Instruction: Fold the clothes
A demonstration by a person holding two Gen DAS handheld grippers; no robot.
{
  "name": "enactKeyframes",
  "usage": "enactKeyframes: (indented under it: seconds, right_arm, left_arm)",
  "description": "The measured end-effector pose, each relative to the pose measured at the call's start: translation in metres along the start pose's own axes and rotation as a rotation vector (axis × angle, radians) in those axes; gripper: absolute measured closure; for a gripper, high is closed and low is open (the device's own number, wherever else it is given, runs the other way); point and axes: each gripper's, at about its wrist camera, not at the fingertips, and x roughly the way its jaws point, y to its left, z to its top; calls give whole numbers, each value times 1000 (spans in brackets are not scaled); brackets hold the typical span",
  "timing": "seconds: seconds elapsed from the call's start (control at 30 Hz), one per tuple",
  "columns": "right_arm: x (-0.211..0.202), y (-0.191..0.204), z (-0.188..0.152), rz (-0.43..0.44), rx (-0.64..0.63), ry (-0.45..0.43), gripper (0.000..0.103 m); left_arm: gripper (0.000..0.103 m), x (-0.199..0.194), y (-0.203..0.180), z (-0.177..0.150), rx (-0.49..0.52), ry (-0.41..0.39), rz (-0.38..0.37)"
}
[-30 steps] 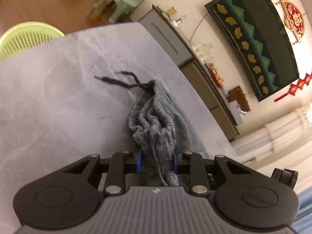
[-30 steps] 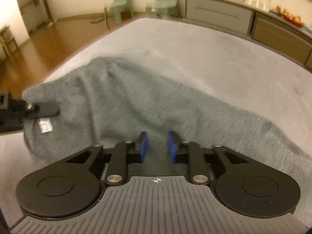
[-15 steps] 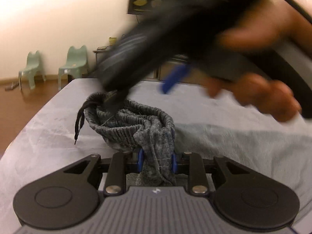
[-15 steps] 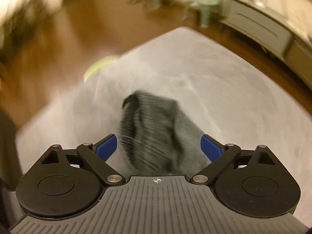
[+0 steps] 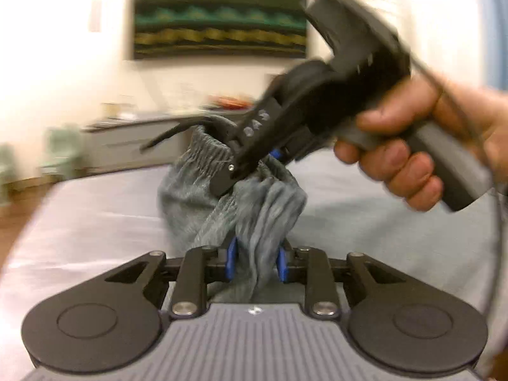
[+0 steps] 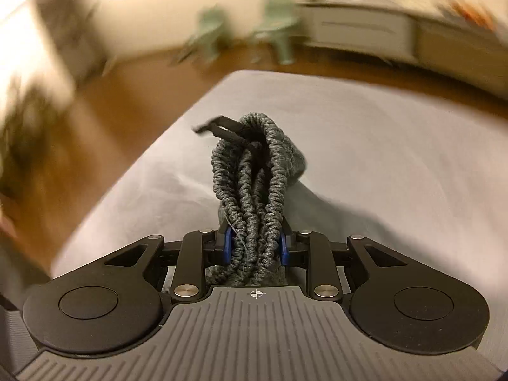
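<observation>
Grey pants (image 5: 203, 197) hung bunched above the grey bench (image 5: 82, 222), lifted at the waistband. Left claw (image 5: 255, 262) was easing open, cloth between its pads. Right claw (image 6: 255, 247) was closing on the gathered waistband; black drawstring (image 6: 222, 128) stuck out far left.

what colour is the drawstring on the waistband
Black, on the grey knitted garment's drawstring; clearest in the right wrist view.
</observation>
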Motion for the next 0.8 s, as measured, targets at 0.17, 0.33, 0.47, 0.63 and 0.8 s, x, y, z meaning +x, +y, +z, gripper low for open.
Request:
enactKeyframes:
  seconds: [0.17, 0.33, 0.47, 0.63, 0.8]
  right_arm:
    - [9, -103, -75, 24, 324, 14, 75]
    - [9, -113, -94, 21, 352, -17, 66]
    - [-21, -103, -90, -123, 233, -57, 41]
    - [-54, -77, -83, -368, 66, -181, 36]
    - [-45, -43, -60, -299, -107, -208, 61]
  left_arm:
    - [64, 5, -9, -11, 19, 90, -162]
    - [61, 18, 43, -14, -220, 140, -50]
    - [60, 37, 78, -24, -354, 236, -7]
    - [56, 50, 77, -29, -302, 316, 15]
    - [53, 51, 73, -34, -264, 333, 8]
